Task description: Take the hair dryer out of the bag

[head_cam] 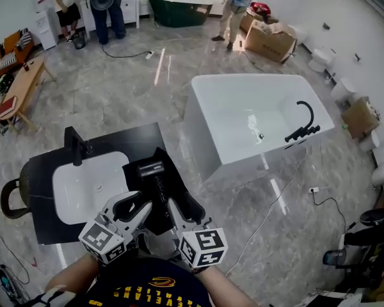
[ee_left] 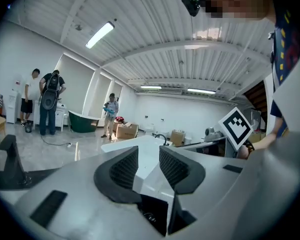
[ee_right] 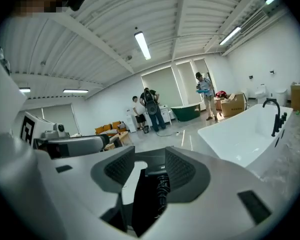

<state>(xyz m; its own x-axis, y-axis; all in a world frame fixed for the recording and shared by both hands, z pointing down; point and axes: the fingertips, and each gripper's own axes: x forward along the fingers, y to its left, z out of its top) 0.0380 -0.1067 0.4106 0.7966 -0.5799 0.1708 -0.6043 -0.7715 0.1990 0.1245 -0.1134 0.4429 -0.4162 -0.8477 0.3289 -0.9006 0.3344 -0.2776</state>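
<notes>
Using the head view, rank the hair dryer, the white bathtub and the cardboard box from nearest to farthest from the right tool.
1. Hair dryer: just ahead of the right tool, beside the sink.
2. White bathtub: farther ahead, off to the right.
3. Cardboard box: far back on the right, at the room's far end.

Left tongs (head_cam: 137, 204), right tongs (head_cam: 182, 210) grey, black ribbed pads (ee_left: 125, 169); navy shirt (head_cam: 155, 285), yellow lettering (head_cam: 147, 293)

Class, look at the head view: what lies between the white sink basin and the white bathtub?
The hair dryer and the black bag, at the dark countertop's edge; the head view shows this.
</notes>
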